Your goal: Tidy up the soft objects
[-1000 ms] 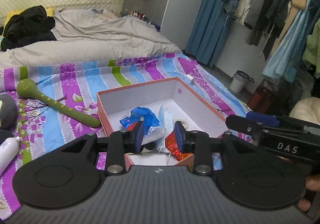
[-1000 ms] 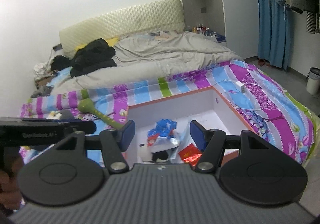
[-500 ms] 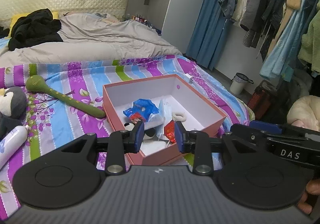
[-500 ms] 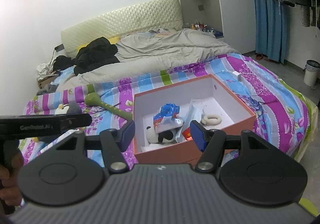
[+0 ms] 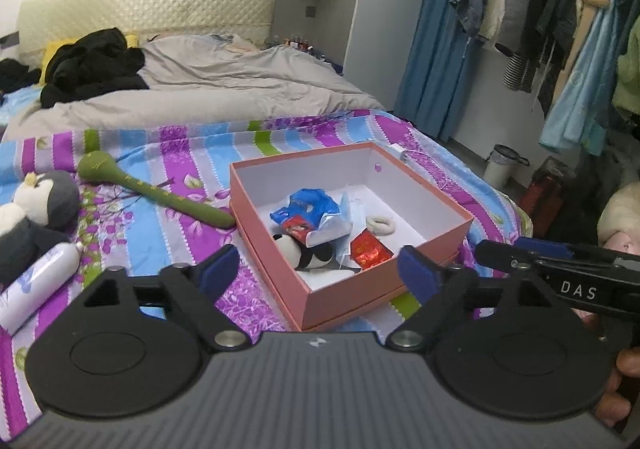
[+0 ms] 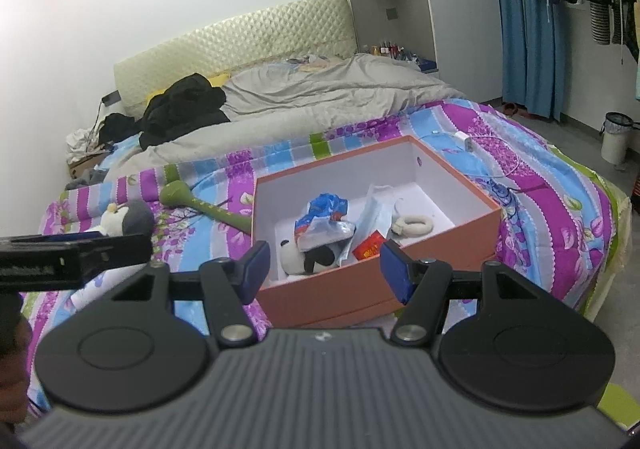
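An orange box [image 5: 360, 297] [image 6: 332, 297] with white inner walls sits on the striped bedspread. Inside lie a small panda plush [image 5: 298, 251] [image 6: 304, 259], a blue plastic bag [image 5: 308, 205] [image 6: 326, 209], a face mask [image 5: 352, 219], a red packet [image 5: 370, 253] and a white scrunchie [image 5: 380, 225] [image 6: 414, 225]. My left gripper [image 5: 318, 273] hangs in front of the box's near corner, its jaws opening wide with nothing between them. My right gripper [image 6: 324, 269] stands open and empty before the box's near wall. Left of the box lie a green stick toy [image 5: 160, 195] [image 6: 208, 205] and a penguin plush [image 5: 36, 209] [image 6: 128, 221].
A white lotion bottle [image 5: 36, 285] lies at the near left of the bedspread. A grey duvet [image 5: 224, 89] and black clothes [image 5: 92, 65] cover the far bed. A charger and cable [image 6: 468, 141] lie behind the box. Hanging clothes [image 5: 560, 17] and a bin [image 5: 500, 165] stand right.
Both grippers have drawn back from over the box, so the whole box shows. The left jaws have spread from narrow to wide. The right jaws keep their gap.
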`<act>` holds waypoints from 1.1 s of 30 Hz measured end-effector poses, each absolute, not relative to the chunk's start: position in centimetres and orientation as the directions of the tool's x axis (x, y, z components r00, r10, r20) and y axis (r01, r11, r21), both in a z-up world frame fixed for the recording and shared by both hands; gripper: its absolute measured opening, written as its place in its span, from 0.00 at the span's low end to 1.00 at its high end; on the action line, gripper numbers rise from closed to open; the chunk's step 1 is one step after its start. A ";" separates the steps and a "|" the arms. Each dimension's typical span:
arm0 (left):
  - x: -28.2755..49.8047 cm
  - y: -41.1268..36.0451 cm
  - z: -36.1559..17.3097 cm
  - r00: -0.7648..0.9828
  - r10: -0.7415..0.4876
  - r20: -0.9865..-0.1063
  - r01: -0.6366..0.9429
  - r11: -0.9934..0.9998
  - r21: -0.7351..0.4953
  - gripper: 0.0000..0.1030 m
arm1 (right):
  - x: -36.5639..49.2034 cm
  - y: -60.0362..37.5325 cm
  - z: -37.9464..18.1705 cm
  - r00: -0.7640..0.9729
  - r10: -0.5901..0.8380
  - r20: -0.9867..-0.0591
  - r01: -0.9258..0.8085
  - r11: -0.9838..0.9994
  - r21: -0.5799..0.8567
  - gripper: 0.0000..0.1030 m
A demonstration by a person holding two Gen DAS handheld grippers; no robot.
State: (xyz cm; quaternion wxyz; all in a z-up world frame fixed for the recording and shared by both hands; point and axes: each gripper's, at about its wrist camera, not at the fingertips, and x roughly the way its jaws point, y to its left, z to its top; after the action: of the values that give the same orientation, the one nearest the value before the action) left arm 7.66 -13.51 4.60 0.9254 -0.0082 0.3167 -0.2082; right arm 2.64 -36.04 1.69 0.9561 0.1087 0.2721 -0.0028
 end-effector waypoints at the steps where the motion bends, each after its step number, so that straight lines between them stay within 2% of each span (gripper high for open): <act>1: 7.8 -13.3 4.5 0.714 -0.385 -0.585 0.371 0.916 -0.150 0.94 | 2.6 -36.1 1.6 0.851 0.052 -0.523 0.063 0.978 0.201 0.62; 4: 8.1 -13.0 4.2 0.724 -0.365 -0.585 0.351 0.925 -0.142 0.97 | 2.7 -36.3 1.5 0.850 0.028 -0.526 0.079 0.980 0.180 0.67; 5: 8.1 -13.0 4.2 0.730 -0.354 -0.585 0.344 0.930 -0.134 0.98 | 2.7 -36.4 1.4 0.849 0.026 -0.528 0.083 0.980 0.182 0.71; 6: 8.1 -13.0 4.2 0.737 -0.341 -0.584 0.336 0.934 -0.121 0.99 | 2.8 -36.5 1.4 0.848 0.024 -0.530 0.087 0.979 0.183 0.80; 7: 8.1 -13.0 4.3 0.740 -0.334 -0.584 0.332 0.936 -0.115 0.99 | 2.8 -36.6 1.4 0.848 0.019 -0.530 0.093 0.979 0.183 0.83; 19: 8.7 -13.4 3.9 0.725 -0.268 -0.634 0.297 0.953 -0.063 1.00 | 3.2 -36.5 1.4 0.842 0.011 -0.540 0.092 0.982 0.164 0.84; 33: 8.9 -13.4 3.5 0.712 -0.298 -0.636 0.304 0.947 -0.104 1.00 | 3.2 -36.2 1.4 0.847 -0.029 -0.530 0.110 0.987 0.121 0.84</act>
State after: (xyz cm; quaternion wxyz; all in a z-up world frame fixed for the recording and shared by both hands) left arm 8.87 -13.38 3.52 0.9252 0.0041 0.3429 -0.1628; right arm 3.22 -36.15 1.41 0.9582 0.0734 0.2740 -0.0362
